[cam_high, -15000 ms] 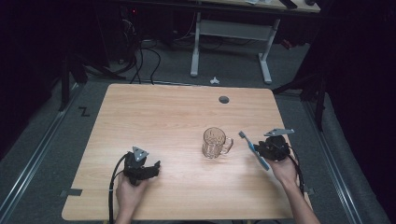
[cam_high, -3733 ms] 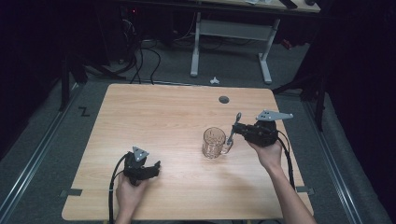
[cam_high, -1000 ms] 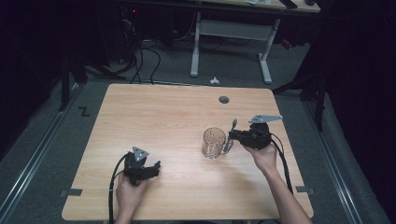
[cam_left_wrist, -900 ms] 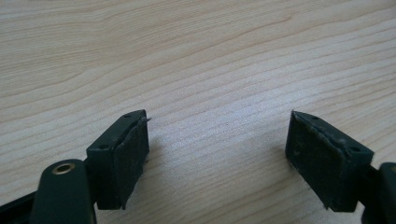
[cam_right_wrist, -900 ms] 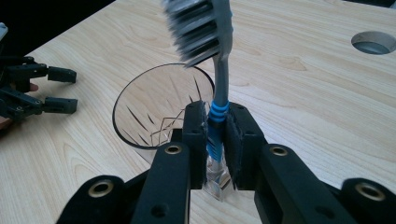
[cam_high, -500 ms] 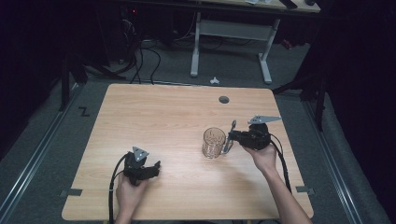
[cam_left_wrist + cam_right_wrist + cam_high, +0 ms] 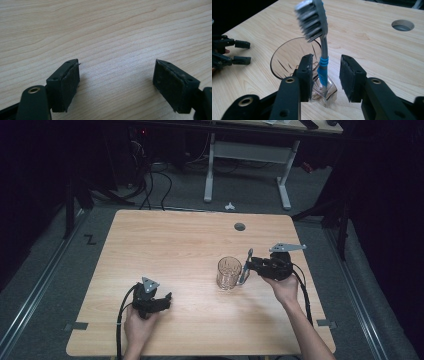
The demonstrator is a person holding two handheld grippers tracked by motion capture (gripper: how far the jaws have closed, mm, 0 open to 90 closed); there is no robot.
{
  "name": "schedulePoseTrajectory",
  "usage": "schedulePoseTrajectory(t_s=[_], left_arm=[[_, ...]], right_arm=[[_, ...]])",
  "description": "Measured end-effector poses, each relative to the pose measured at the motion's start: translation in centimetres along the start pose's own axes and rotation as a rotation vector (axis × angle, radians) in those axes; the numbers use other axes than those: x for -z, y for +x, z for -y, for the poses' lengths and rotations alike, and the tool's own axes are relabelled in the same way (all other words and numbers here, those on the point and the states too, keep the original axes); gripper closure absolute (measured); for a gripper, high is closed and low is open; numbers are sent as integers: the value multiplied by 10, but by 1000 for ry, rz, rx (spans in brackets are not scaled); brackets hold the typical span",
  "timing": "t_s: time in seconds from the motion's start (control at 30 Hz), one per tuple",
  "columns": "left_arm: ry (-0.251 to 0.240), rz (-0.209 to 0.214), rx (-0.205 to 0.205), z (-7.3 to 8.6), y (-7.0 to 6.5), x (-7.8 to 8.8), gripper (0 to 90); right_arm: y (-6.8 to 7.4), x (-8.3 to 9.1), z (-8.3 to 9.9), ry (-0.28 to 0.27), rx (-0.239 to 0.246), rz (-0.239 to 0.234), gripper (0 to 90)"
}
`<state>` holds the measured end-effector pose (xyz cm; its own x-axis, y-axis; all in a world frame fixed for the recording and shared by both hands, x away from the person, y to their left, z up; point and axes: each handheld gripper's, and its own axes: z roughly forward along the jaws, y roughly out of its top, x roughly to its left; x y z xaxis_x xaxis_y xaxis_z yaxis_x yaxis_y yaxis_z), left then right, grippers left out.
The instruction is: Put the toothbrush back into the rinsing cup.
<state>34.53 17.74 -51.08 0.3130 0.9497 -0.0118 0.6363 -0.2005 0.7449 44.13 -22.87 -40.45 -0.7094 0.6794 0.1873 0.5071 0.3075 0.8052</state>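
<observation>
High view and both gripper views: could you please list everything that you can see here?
Table: one, light wood, centre.
Cable hole: one, grey, table's far side.
Glass mug: one, clear, right of centre.
Toothbrush: one, grey and blue, upright at mug's handle.
Desk: one, white-legged, behind.
Cables: several, black, floor behind.
Left claw: one, black, open, low over table.
Right claw: one, black, jaws just been opening, toothbrush between them.
Hands: two, holding the claws.

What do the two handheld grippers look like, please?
Both the left gripper and the right gripper are black, each with two flat rectangular jaws, brass-coloured pivot pins, a grey three-cornered plate on top and a trailing black cable. The person's forearms are bare, no sleeves.
</observation>
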Motion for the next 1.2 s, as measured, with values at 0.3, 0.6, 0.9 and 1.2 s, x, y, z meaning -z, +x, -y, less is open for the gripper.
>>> schedulePoseTrajectory(t_s=[0.3, 0.6, 0.9, 1.2], left_arm=[[1, 0, -1, 0, 0, 0, 220], [1, 0, -1, 0, 0, 0, 220], [-1, 0, 0, 0, 0, 0, 220], [-1, 0, 0, 0, 0, 0, 220]], right_arm=[[4, 13, -1, -50, 13, 17, 601], [2, 20, 2, -74, 3, 34, 602], [-1, 27, 8, -92, -4, 41, 621], [-1, 35, 11, -115, -5, 49, 621]])
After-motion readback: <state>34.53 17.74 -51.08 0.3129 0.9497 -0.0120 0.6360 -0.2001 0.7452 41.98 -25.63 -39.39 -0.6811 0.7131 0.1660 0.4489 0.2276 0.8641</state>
